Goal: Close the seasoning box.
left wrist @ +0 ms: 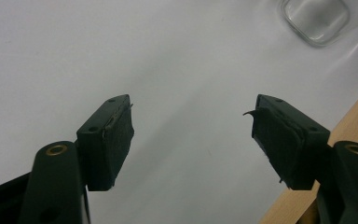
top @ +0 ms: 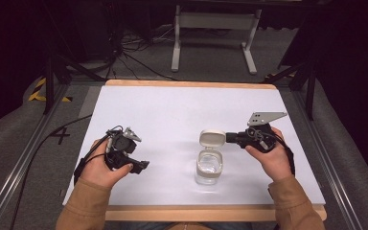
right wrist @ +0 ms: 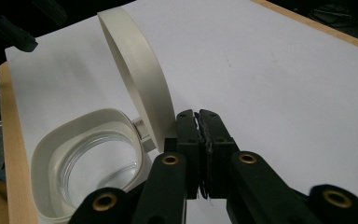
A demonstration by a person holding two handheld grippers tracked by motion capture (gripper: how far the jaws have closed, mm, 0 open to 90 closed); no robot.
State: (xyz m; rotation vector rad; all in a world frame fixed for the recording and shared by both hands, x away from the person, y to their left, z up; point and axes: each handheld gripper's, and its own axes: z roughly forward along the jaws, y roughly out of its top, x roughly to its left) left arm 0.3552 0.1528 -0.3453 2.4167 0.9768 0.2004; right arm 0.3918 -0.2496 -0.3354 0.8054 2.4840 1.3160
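A clear glass jar (top: 209, 167) with a cream hinged collar stands at lower centre of the high view, on the white table (top: 172, 110), its flip lid (top: 212, 138) swung up and standing open behind the mouth. The right gripper (top: 230, 137), held at right of centre, has its jaws pressed together with nothing between them, their tips against the outer face of the lid (right wrist: 140, 74), beside the hinge, as the right gripper view shows at its centre. The left gripper (top: 143, 166) waits at lower left, jaws spread wide and empty, well apart from the jar (left wrist: 316, 19), which sits in the upper right corner of its own view. The step in hand appears to be working the lid on its hinge; whichever way it goes next, the left gripper would likely need to steady the jar's body first.
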